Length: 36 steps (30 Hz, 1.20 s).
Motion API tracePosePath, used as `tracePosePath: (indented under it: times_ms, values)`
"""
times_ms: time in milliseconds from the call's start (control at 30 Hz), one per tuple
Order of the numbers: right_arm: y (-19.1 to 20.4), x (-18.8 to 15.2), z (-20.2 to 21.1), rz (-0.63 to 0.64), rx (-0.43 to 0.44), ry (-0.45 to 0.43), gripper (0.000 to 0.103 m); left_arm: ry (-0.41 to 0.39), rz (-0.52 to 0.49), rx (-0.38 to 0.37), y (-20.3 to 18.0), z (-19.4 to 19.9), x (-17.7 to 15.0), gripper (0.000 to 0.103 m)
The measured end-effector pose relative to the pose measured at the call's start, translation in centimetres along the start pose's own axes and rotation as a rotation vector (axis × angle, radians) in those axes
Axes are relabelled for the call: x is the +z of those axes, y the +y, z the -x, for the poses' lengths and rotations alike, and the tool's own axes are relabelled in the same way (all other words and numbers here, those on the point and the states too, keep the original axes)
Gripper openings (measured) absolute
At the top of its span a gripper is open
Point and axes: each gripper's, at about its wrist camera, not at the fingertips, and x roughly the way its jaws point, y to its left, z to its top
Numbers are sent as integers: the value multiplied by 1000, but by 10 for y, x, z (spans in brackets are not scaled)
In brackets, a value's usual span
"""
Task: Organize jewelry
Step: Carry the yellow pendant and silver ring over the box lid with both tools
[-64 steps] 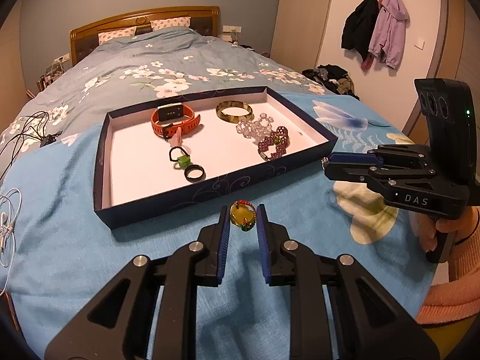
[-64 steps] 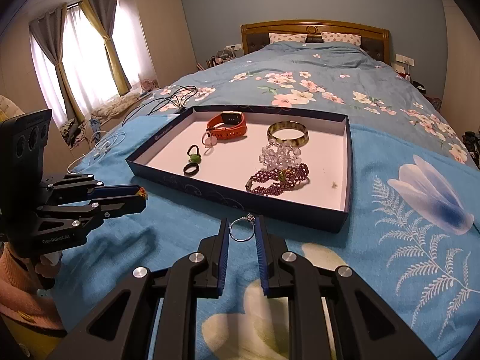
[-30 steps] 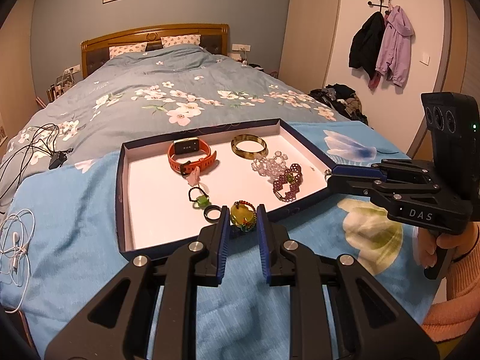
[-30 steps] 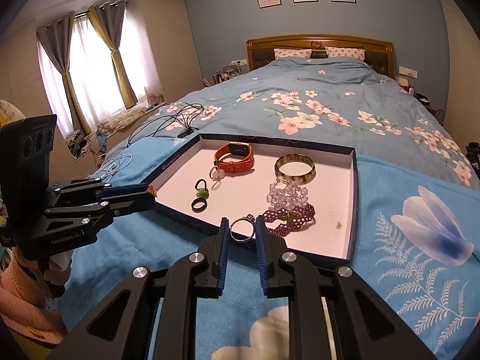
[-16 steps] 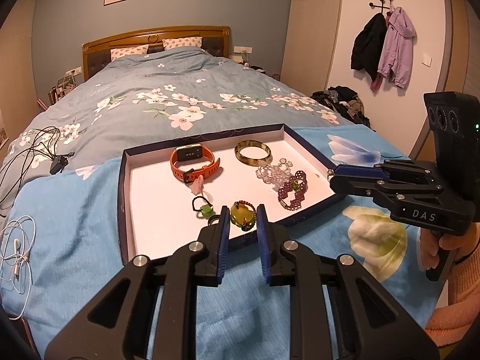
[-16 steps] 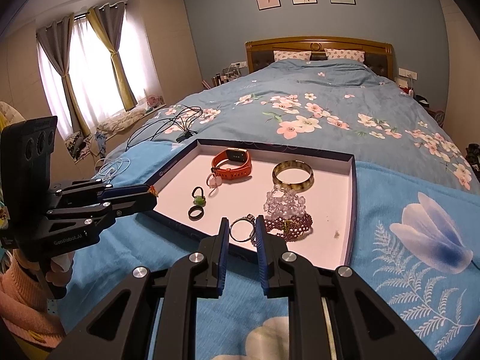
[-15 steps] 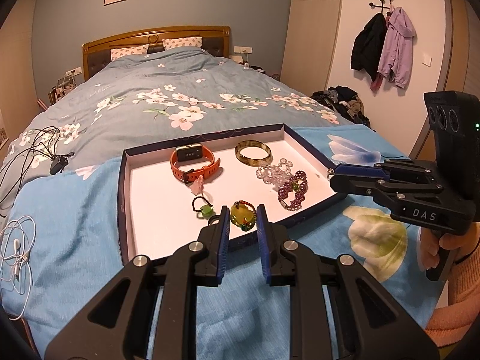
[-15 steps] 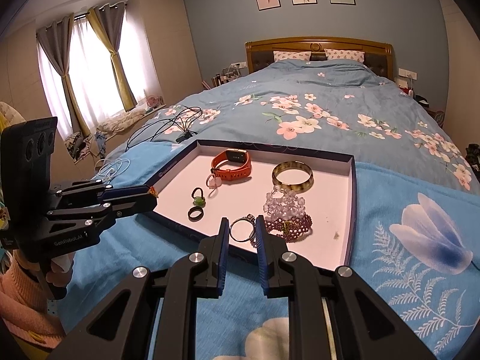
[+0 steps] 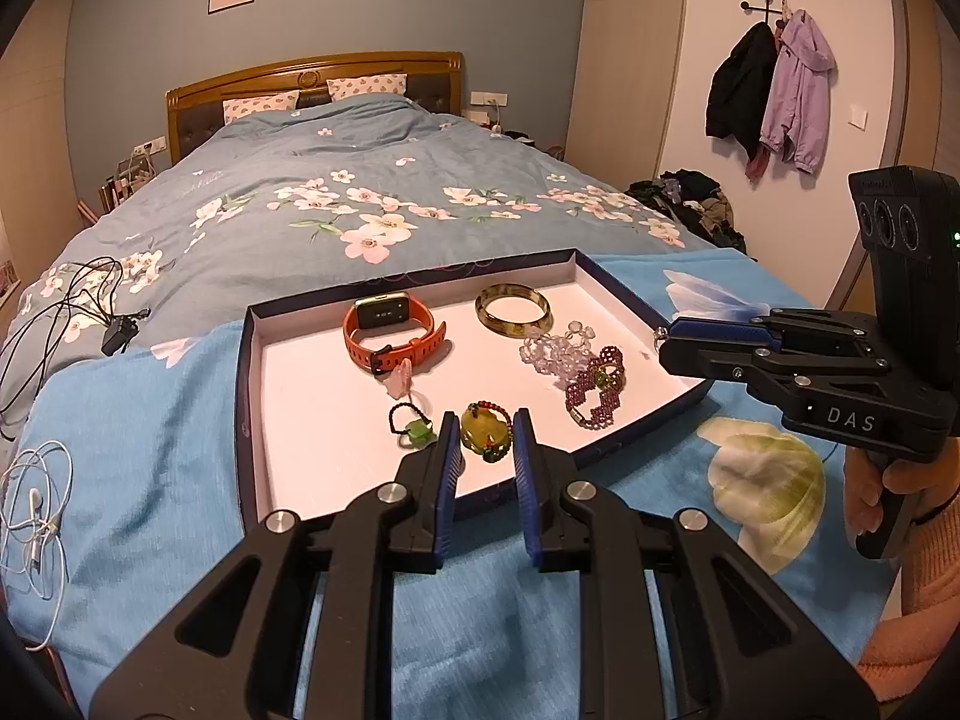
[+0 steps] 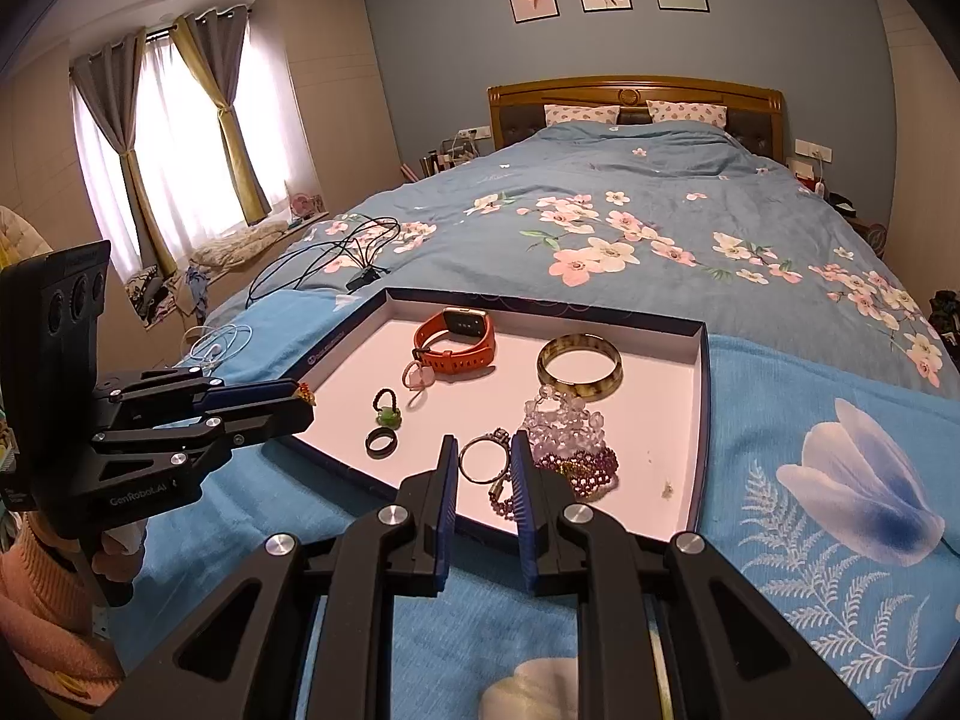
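A shallow dark-blue tray (image 9: 243, 360) with a white floor lies on the bed. It holds an orange watch (image 9: 390, 333), a brown bangle (image 9: 513, 311), a clear bead bracelet (image 9: 555, 348), a purple bead bracelet (image 9: 594, 390), a small green-stone ring (image 9: 411, 426) and a black ring (image 10: 381, 441). My left gripper (image 9: 486, 441) is shut on a yellow pendant with red and green beads (image 9: 485, 433), over the tray's near edge. My right gripper (image 10: 483, 463) is shut on a silver ring (image 10: 483, 461), over the tray's near edge (image 10: 696, 438).
The tray sits on a bright blue cloth (image 9: 144, 420) over a floral duvet. White earphones (image 9: 36, 498) and black cables (image 9: 78, 300) lie at the left. The right gripper's body (image 9: 840, 372) shows at the right of the left wrist view.
Both grippers have risen and moved forward from in front of the tray to over its near edge, each still holding its piece. The tray's contents have not moved.
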Motion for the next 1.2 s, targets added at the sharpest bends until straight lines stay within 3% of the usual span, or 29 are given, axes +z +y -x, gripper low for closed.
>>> tracePosePath:
  times_ms: [1200]
  values:
    - [-10,6,-18,-25,-8,14,16,19,12,46,11,-26,8,18]
